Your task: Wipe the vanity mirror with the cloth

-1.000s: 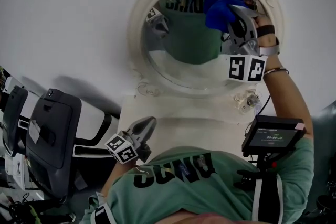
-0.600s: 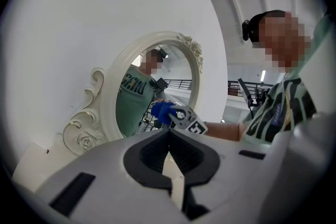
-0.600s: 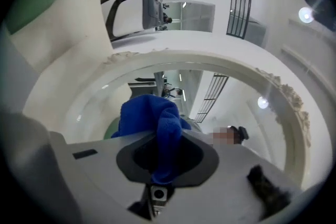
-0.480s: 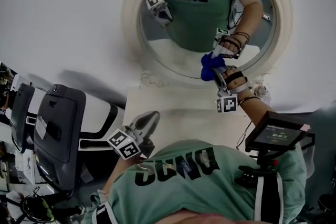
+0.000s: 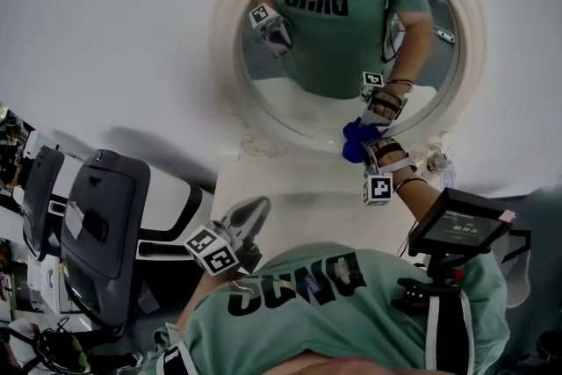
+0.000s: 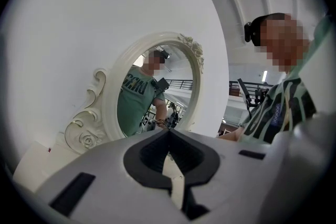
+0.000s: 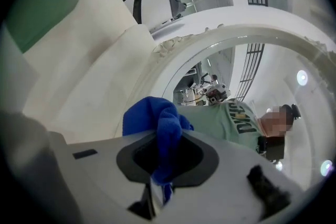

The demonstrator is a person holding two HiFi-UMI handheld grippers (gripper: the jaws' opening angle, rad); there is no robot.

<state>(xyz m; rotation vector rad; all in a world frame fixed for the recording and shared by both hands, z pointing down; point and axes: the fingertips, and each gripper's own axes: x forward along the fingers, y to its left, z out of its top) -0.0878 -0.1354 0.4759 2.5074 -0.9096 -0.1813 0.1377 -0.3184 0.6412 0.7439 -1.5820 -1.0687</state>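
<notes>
Biggest thing here is the plain white wall (image 5: 105, 31). The round vanity mirror (image 5: 347, 48), in its curly white frame, stands against the wall at the back edge of the cream vanity top (image 5: 299, 189). Off the vanity's left edge there's a bulky dark grey machine (image 5: 101, 224), can't really tell what it is. The person in the green t-shirt (image 5: 334, 294) shows up twice: at the bottom of the head view and again in the glass. A small screen (image 5: 457, 226) sits on a mount by their right arm.

The right gripper (image 5: 365, 147) is at the mirror's bottom rim, a bit right of centre, with its jaws clamped tight on the blue cloth (image 5: 355, 138). The cloth bunches out past the tips and looks pressed on the glass right where it meets the frame.

The left gripper (image 5: 255, 208) hangs low near the front-left corner of the vanity top, well apart from the mirror. Its jaws are closed together with nothing in them.
</notes>
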